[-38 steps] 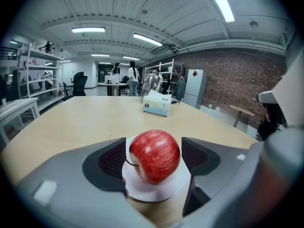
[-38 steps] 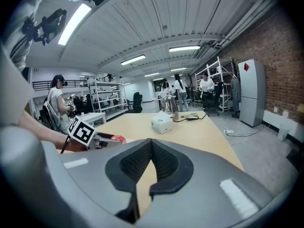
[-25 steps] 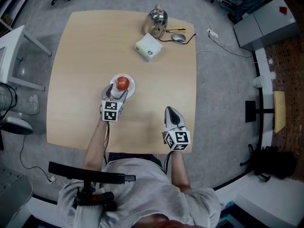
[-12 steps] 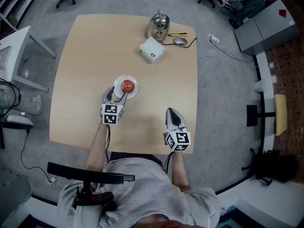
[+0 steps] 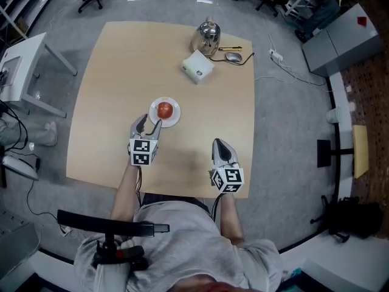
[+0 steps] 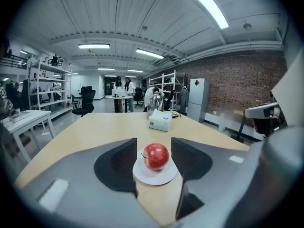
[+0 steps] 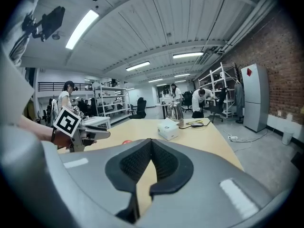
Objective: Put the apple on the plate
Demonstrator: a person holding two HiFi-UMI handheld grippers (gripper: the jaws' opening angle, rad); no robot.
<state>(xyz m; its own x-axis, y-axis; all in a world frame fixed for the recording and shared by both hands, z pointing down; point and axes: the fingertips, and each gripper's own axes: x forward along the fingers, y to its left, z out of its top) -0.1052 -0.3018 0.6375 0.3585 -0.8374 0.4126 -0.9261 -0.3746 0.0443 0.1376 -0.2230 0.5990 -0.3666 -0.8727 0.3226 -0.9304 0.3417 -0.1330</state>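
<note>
You are at the near edge of a square light-wood table [image 5: 103,90] on a grey carpeted floor [image 5: 285,132]. Your right gripper [image 5: 220,146] is held over the wood, nearer to you than the small round white plate [image 5: 175,119] and off to its right. Its jaws are clenched together and hold nothing. Your left gripper [image 5: 148,125] hangs just on your side of the plate, aimed at it and tipped slightly down. Its jaws have just been closing but stand released, a gap between the pads and nothing pressed there. The red apple [image 5: 165,109] sits on the plate, just past the tips and clear of them. Beyond the plate, well apart from it, lie a white tissue box [image 5: 198,67], then a shiny metal kettle [image 5: 208,35] and a grey computer mouse [image 5: 233,56].
</note>
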